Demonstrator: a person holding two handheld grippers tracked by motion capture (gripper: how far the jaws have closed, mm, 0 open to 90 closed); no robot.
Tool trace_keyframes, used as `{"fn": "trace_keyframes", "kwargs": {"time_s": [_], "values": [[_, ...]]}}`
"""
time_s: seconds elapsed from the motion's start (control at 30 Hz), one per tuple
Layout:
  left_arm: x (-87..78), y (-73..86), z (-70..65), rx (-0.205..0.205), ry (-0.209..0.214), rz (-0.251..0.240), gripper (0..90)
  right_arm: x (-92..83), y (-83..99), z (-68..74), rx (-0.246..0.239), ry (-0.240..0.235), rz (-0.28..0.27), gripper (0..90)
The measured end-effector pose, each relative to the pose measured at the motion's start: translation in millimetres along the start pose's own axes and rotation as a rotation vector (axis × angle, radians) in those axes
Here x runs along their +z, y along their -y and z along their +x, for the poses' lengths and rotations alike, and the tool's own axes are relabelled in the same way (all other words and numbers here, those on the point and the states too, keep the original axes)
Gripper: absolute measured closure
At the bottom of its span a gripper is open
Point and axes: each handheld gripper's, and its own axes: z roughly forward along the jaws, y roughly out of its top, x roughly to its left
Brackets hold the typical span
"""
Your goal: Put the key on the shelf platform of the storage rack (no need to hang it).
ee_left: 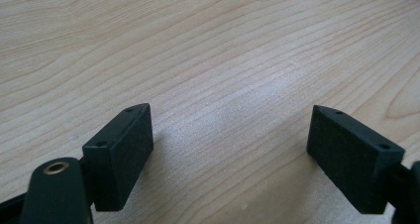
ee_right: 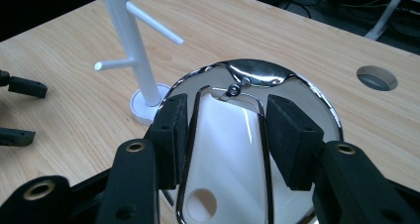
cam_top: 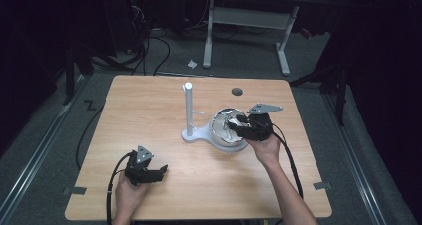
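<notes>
holding my right tool (ee_right: 225, 135) over the chrome bowl (cam_top: 225, 128), i have its two black foam pads (ee_right: 171, 135) closed in on the bowl's thin wire handle (ee_right: 262, 130), one pad on the outer side of each leg of the loop. they look to be pressing on the wire, though i cannot see the contact line itself. the bowl sits on the round base of the white stand (cam_top: 189, 110), just to the right of the stand's post as the high view shows it, on the wooden counter (cam_top: 149, 105).

i judge the bowl light but awkward: polished metal, mirror-smooth and slippery, with a rounded wall that would slide out of flat pads. the wire handle is the better place to hold, stiff and narrow, hinged at a small rivet on the far rim, so it may swing if i lift carelessly. the foam should bite on it well enough.

the stand is matte white with a slim upright post and short pegs sticking out sideways. the counter is pale wood grain, with a round hole beyond the stand.

my left tool (ee_left: 230, 149) rests well to the near left of the stand, its jaws wide apart and nothing between them.
</notes>
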Motion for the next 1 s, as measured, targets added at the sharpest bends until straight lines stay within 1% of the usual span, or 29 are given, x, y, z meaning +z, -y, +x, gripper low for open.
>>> {"fn": "trace_keyframes", "kwargs": {"time_s": [0.2, 0.3, 0.4, 0.57, 0.73, 0.87, 1.0], "values": [[0.1, 0.0, 0.1, 0.001, 0.0, -0.001, 18.5, 9.4, 0.4, 0.1, -0.004, -0.007, 0.012, 53.1], [0.1, 0.0, 0.2, 0.001, -0.001, -0.001, 18.5, 14.6, 2.8, 1.7, 0.001, -0.01, 0.023, 53.0], [0.1, 0.0, 0.1, 0.001, -0.001, -0.001, 18.5, 18.3, 3.4, 3.5, -0.005, -0.01, 0.019, 53.0], [0.0, -0.1, 0.2, 0.001, -0.001, 0.0, 18.5, 24.7, 4.0, 4.6, -0.008, -0.014, 0.033, 52.8], [0.0, -0.1, 0.2, 0.002, -0.003, 0.0, 18.6, 28.4, 4.2, 2.7, 0.009, -0.018, 0.034, 52.5], [0.0, 0.0, 0.2, 0.002, -0.002, -0.001, 18.5, 31.4, 5.2, 1.1, 0.026, -0.02, 0.047, 52.2], [0.0, -0.1, 0.2, 0.001, -0.002, 0.0, 18.5, 36.6, 6.2, 1.0, 0.025, -0.017, 0.066, 51.9]]}}
